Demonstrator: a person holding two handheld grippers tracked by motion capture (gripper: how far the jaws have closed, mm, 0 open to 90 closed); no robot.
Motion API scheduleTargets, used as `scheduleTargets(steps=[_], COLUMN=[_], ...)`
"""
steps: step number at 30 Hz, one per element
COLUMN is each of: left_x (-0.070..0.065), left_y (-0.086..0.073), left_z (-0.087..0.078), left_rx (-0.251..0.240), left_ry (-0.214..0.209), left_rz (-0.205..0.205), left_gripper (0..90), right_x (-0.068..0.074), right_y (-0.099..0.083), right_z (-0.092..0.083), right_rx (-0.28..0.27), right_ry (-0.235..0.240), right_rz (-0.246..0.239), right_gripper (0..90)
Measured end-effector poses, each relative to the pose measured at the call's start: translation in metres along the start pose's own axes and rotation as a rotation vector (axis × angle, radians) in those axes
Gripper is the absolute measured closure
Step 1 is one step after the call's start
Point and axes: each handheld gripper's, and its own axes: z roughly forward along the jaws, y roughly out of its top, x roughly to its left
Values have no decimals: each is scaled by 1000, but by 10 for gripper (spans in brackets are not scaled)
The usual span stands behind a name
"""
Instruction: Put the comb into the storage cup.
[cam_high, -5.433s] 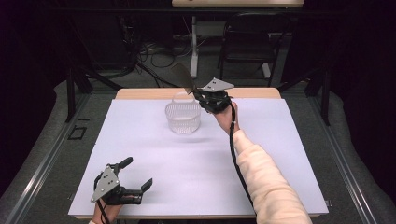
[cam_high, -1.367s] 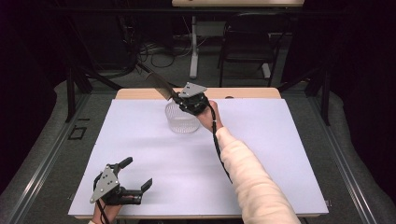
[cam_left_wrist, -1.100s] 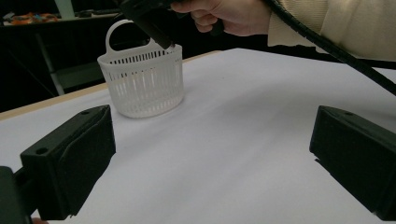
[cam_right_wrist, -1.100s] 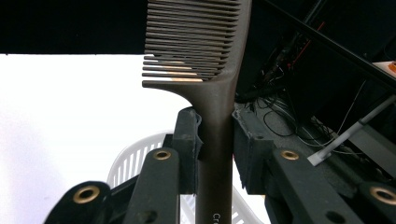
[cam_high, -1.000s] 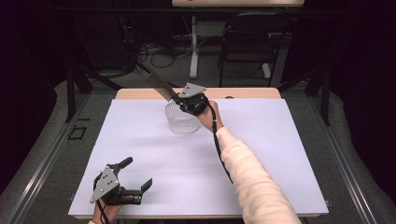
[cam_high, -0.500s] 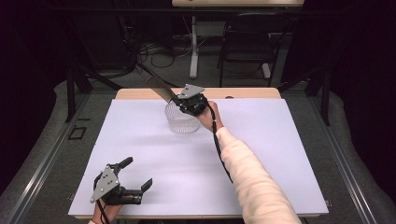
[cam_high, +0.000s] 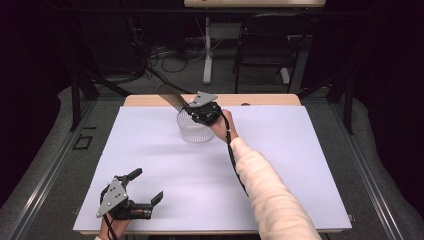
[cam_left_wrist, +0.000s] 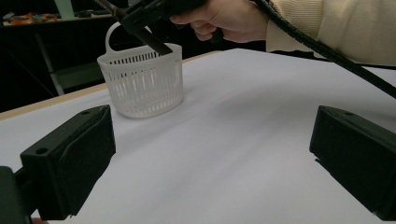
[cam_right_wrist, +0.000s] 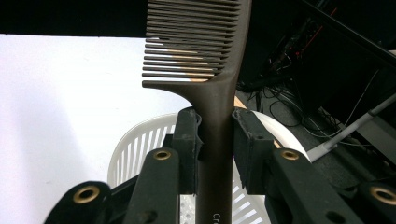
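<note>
A dark brown comb (cam_right_wrist: 215, 93) is pinched by its handle between the pads of my right gripper (cam_right_wrist: 215, 135), teeth end pointing away. In the high view the right gripper (cam_high: 186, 107) hovers over the rim of a white slotted basket (cam_high: 195, 131) at the back middle of the table. The comb (cam_high: 170, 96) slants up and to the left from it. From the left gripper view the comb's handle end (cam_left_wrist: 156, 43) reaches down to the mouth of the basket (cam_left_wrist: 142, 81). My left gripper (cam_high: 147, 185) rests at the near left corner, jaws wide apart and empty.
A white sheet (cam_high: 280, 150) covers the table, with a wooden strip (cam_high: 265, 100) along the far edge. A dark chair (cam_high: 265, 45) and floor cables stand beyond the table. The right gripper's cable (cam_high: 235, 160) runs along the sleeve.
Since the earliest frame the right gripper has moved left from beside the basket to above it, with the comb now sticking out to the left. Over the last second nothing moved.
</note>
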Motion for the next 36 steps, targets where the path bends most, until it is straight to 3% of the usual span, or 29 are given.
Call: scheduleTargets(steps=[36], left_x=[0], left_y=[0], left_z=[0], left_rx=[0], left_ry=[-2], left_rz=[-2], left_gripper=[4], right_x=[0], right_y=[-10], right_z=[6], right_rx=[40], right_ry=[23], right_rz=[10], right_gripper=[724])
